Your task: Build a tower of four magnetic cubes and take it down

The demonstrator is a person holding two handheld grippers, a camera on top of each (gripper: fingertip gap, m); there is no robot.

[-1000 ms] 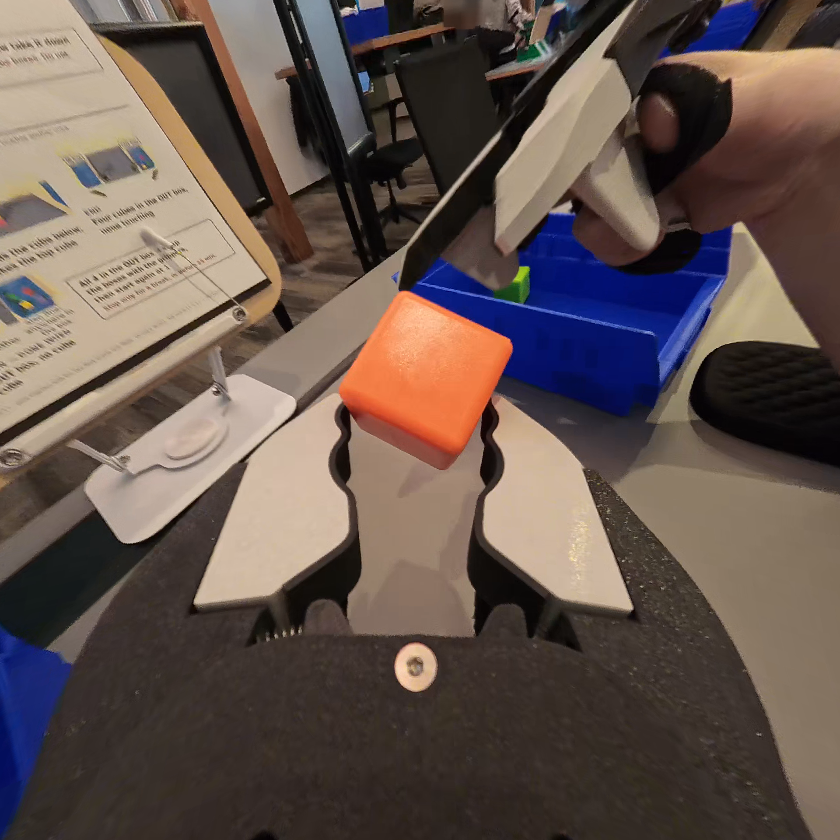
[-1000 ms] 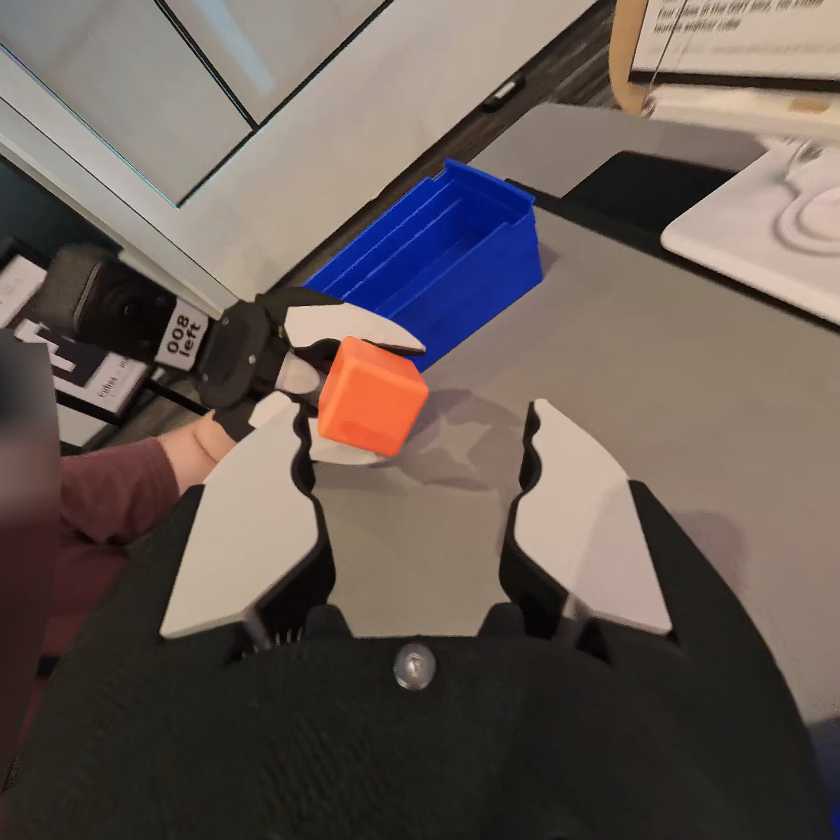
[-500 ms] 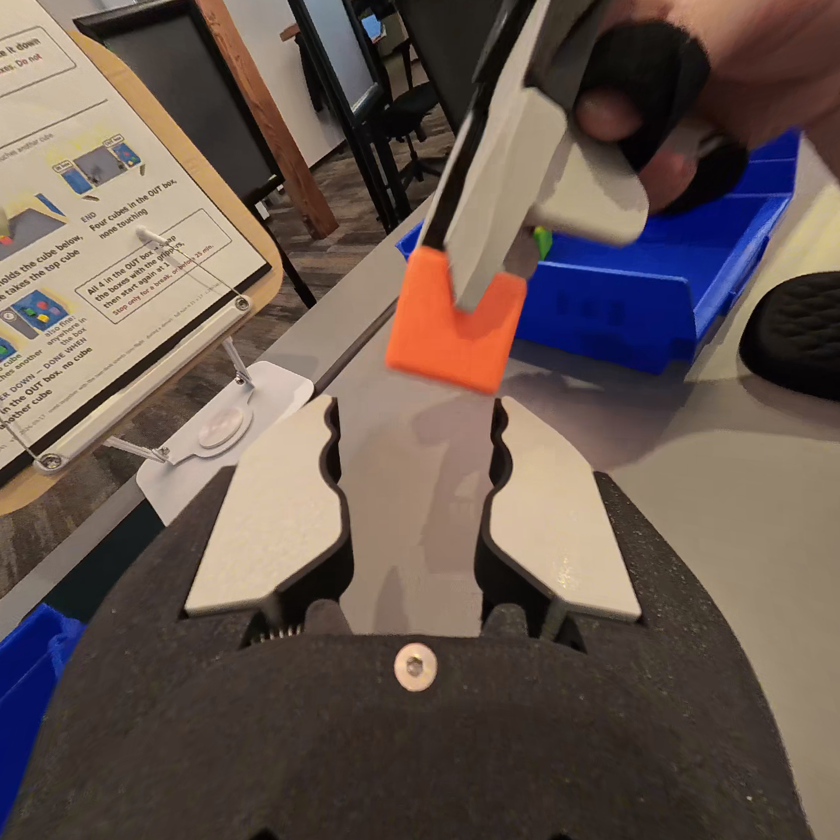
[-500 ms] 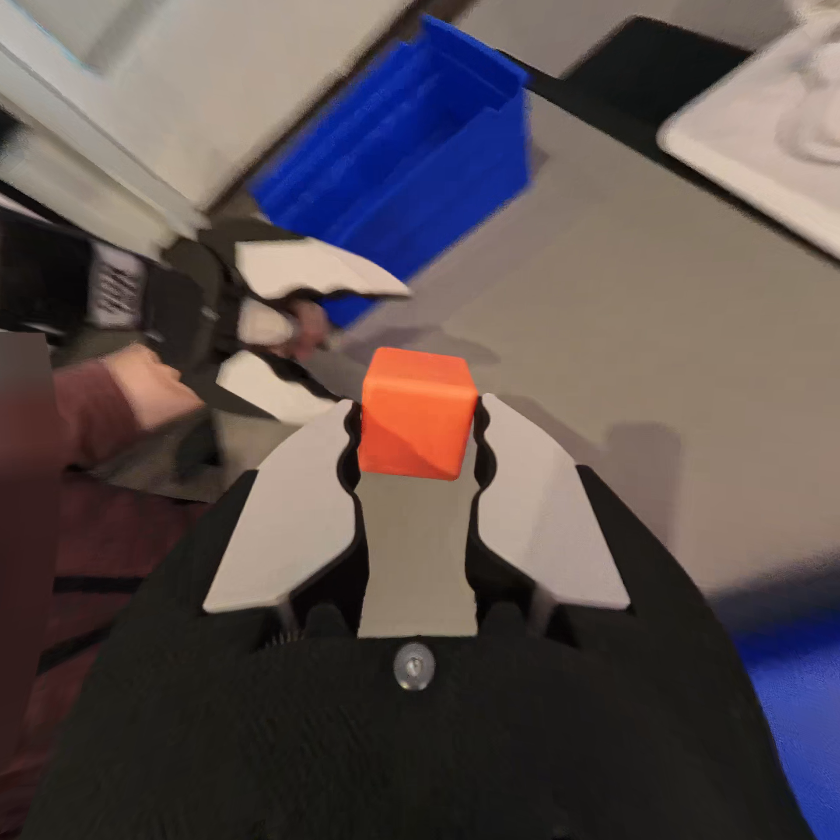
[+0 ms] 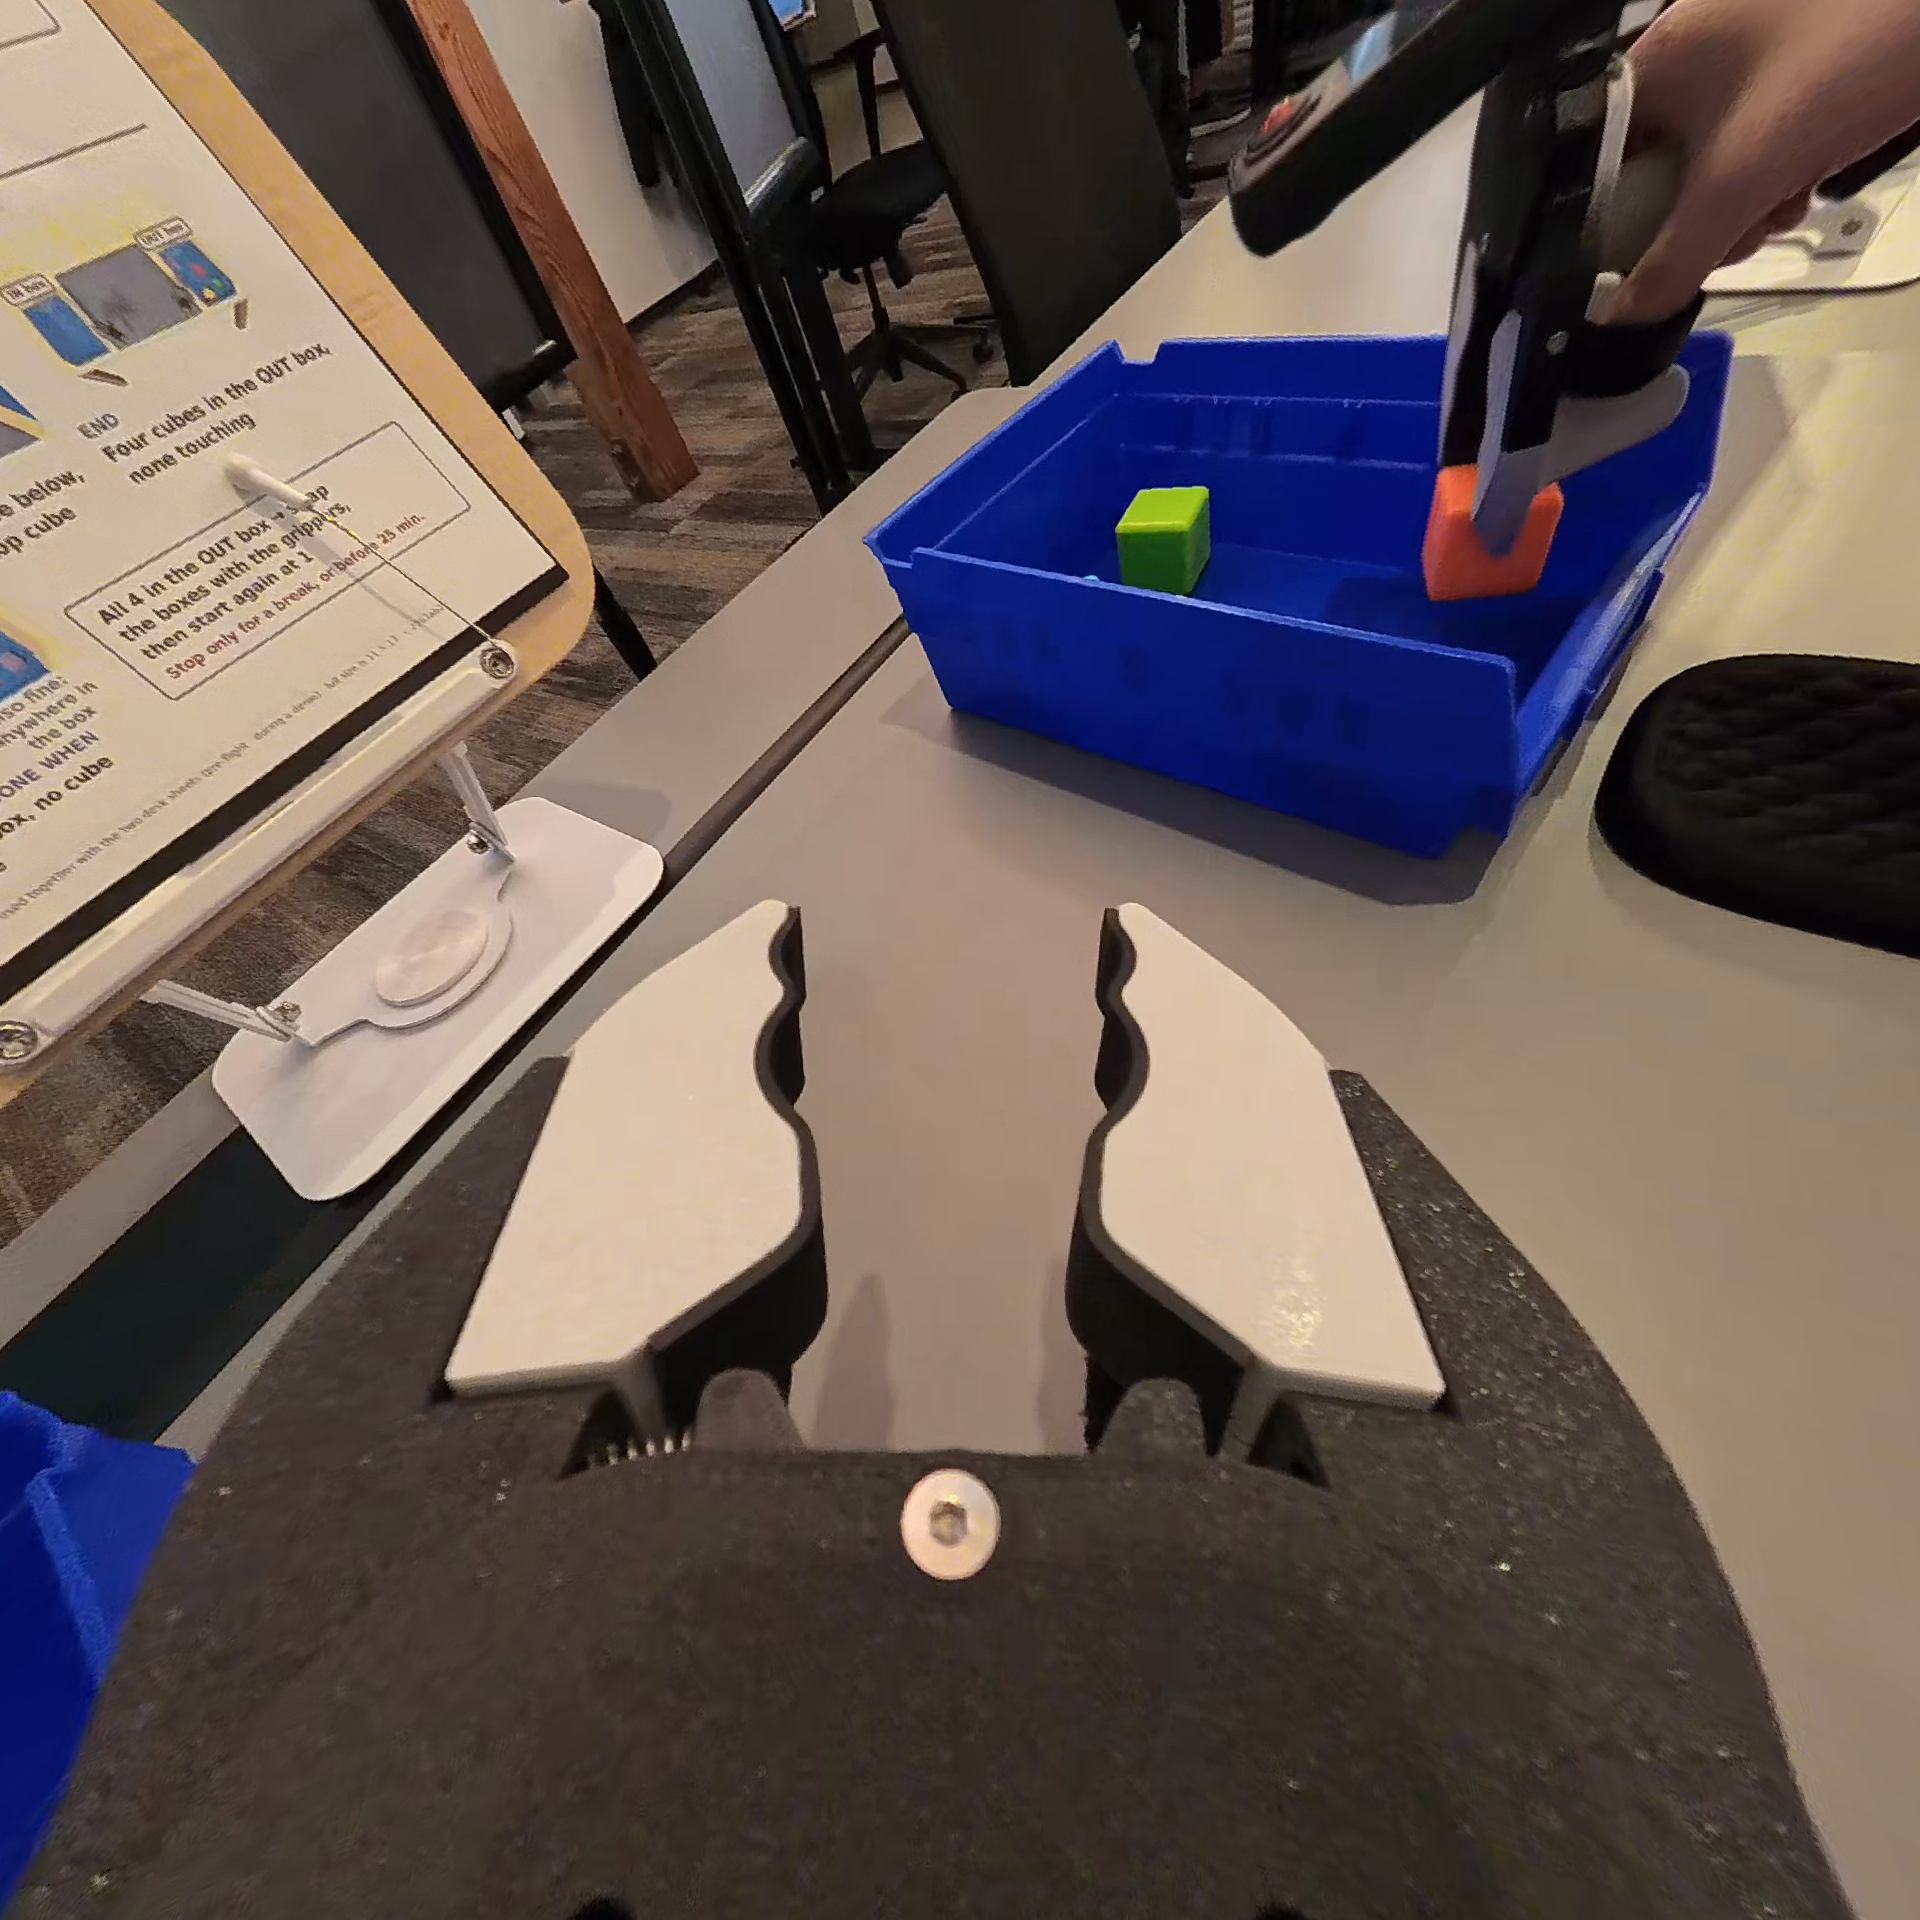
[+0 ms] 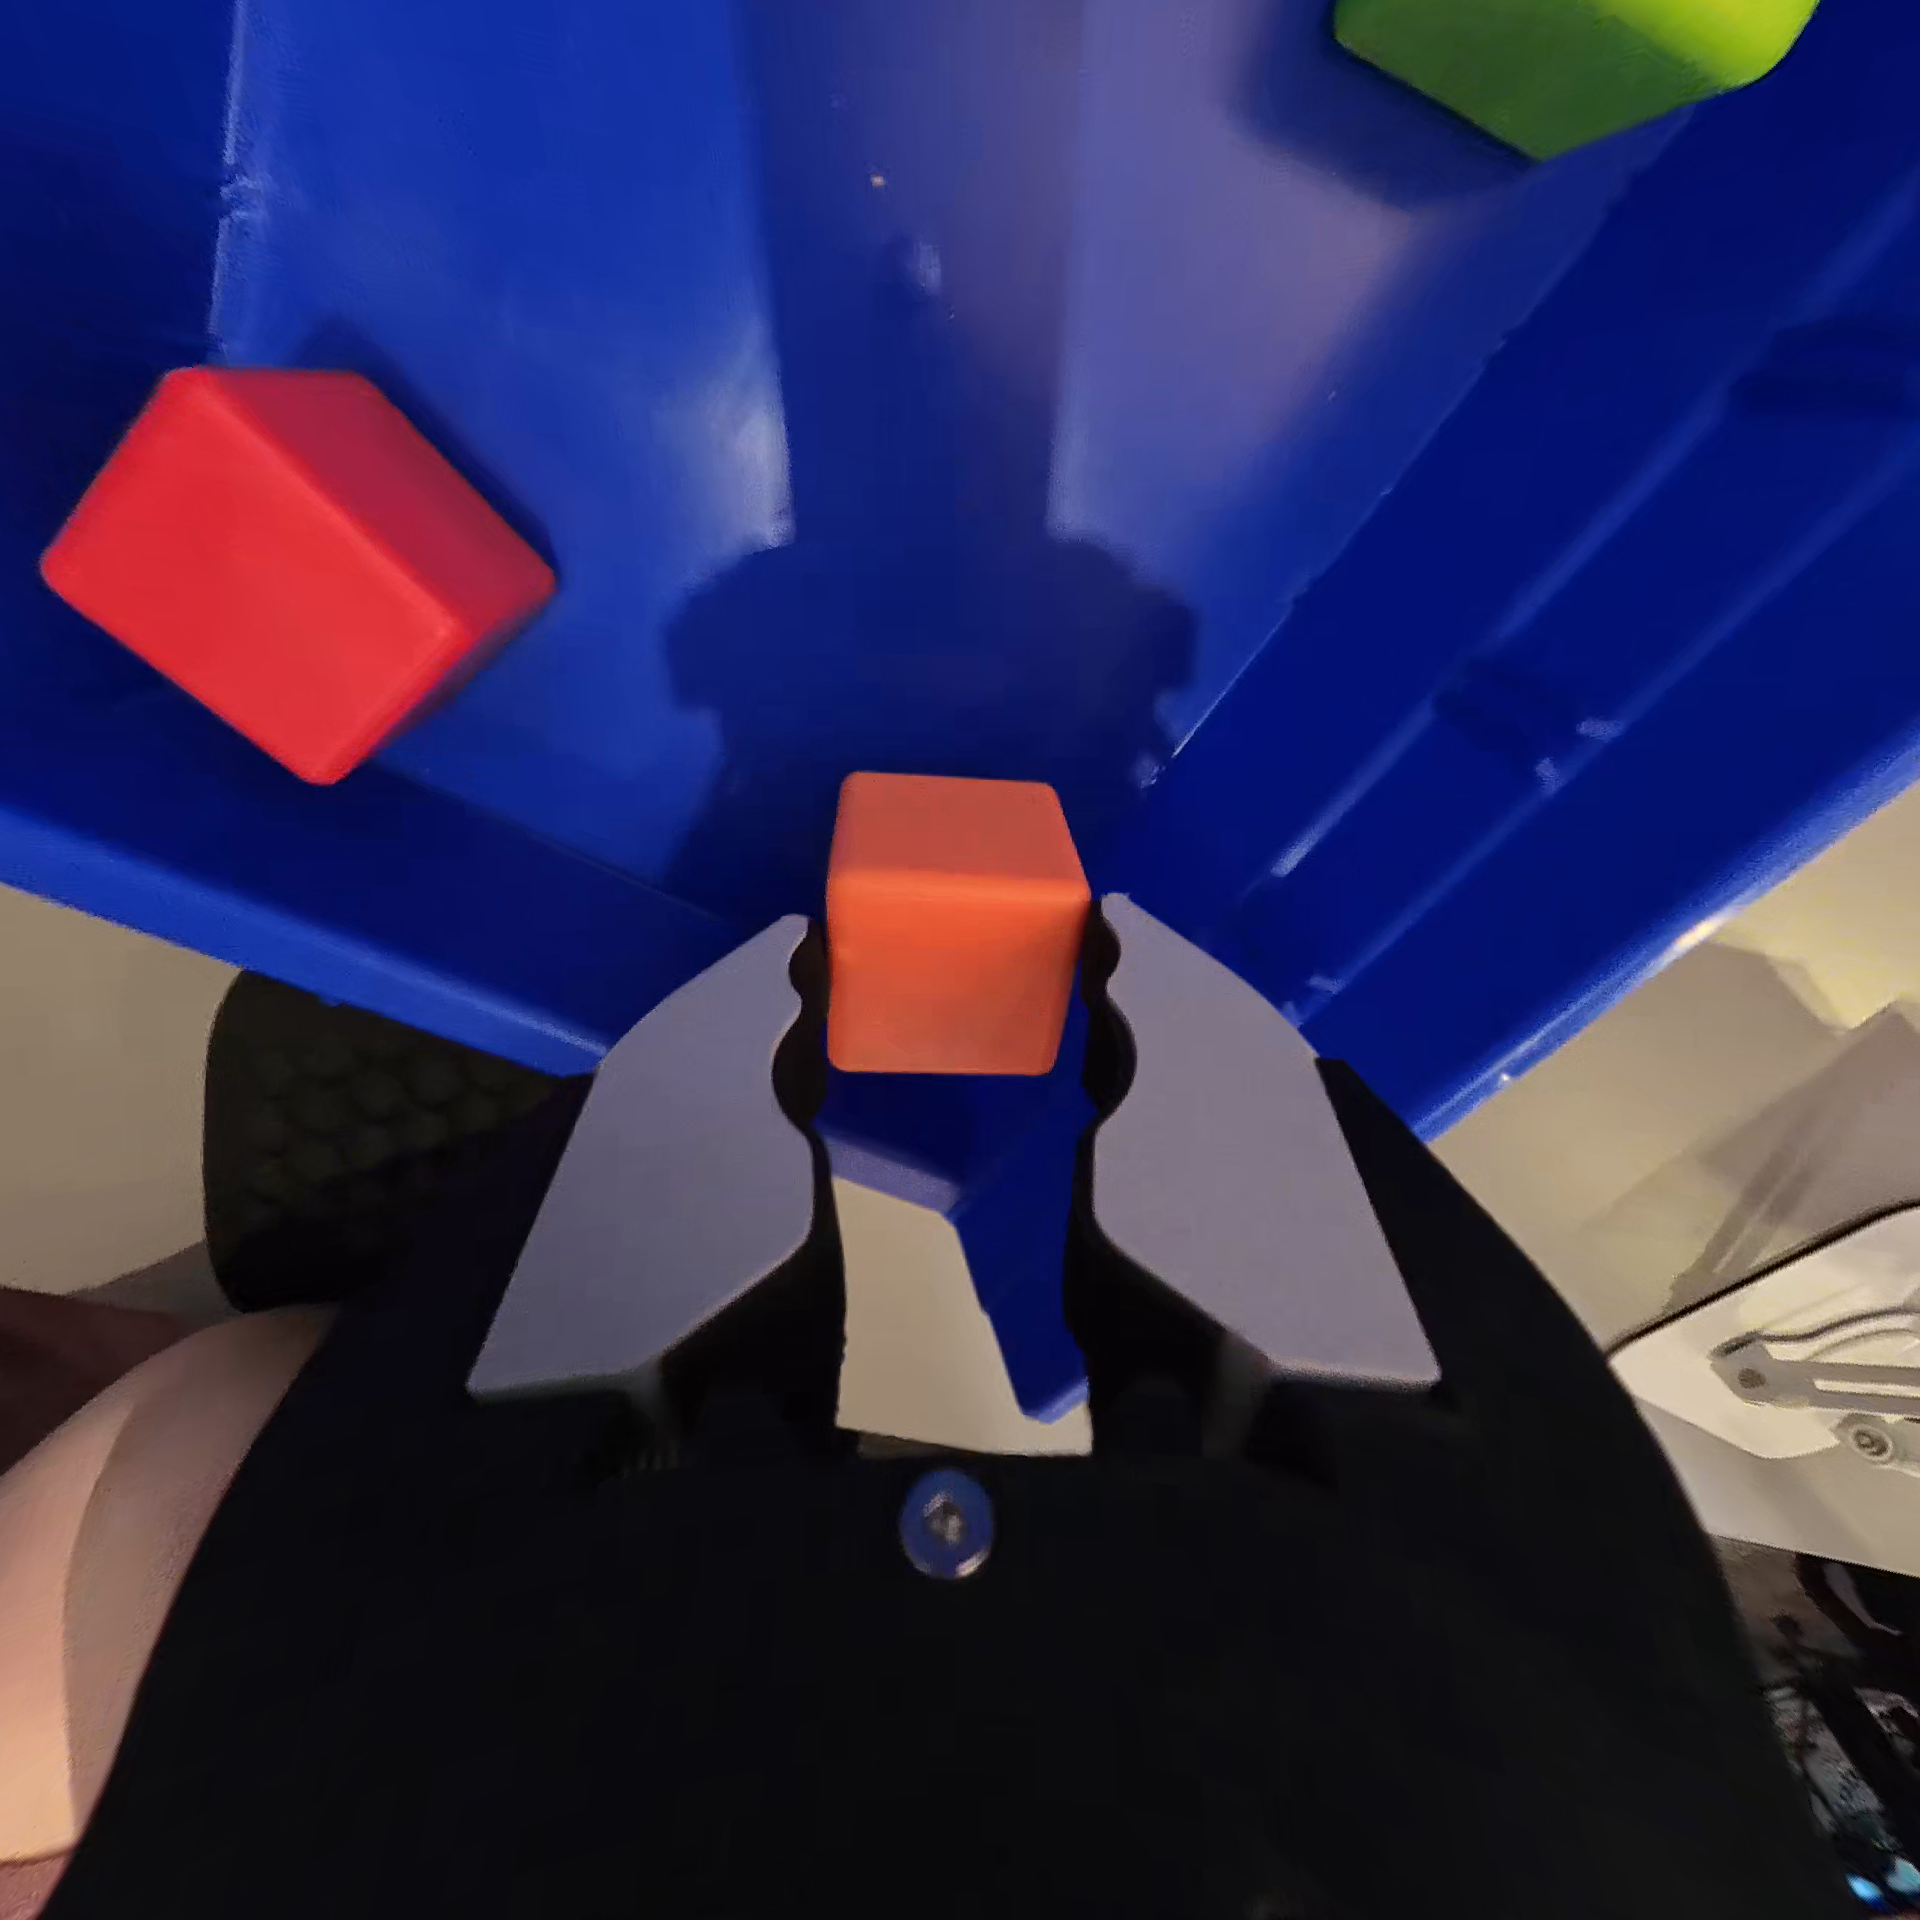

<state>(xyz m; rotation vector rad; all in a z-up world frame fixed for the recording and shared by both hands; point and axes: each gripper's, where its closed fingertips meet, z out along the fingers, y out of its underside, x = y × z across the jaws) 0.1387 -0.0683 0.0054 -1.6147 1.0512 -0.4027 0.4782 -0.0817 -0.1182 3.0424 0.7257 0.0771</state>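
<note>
Cubes counted: three. One orange cube (image 6: 951,925) clamped between the jaws of the right gripper (image 6: 951,935), held inside the blue bin (image 5: 1226,717), low over the bin floor near the end toward the black pad; contact with the floor not clear. One green cube (image 5: 1164,538) resting on the bin floor, well apart from the orange cube, toward the opposite end of the bin. One red cube (image 6: 296,566) also on the bin floor, seen only in the right wrist view, apart from both others. No fourth cube seen. Grippers: two. Left gripper (image 5: 951,987) over bare grey table (image 5: 1455,1091), well short of the bin, jaws spread apart with nothing between. Bins: one whole, plus a blue corner (image 5: 52,1558) of a second at the lower left edge of the left wrist view. Around the bin: black textured pad (image 5: 1787,800) just beside its near right corner; white stand base (image 5: 436,987) at the table edge left of the bin, carrying a tilted instruction board (image 5: 208,468). Beyond the bin: office chairs and a wooden post on carpet. Right gripper's body hiding part of the bin's far wall.
</note>
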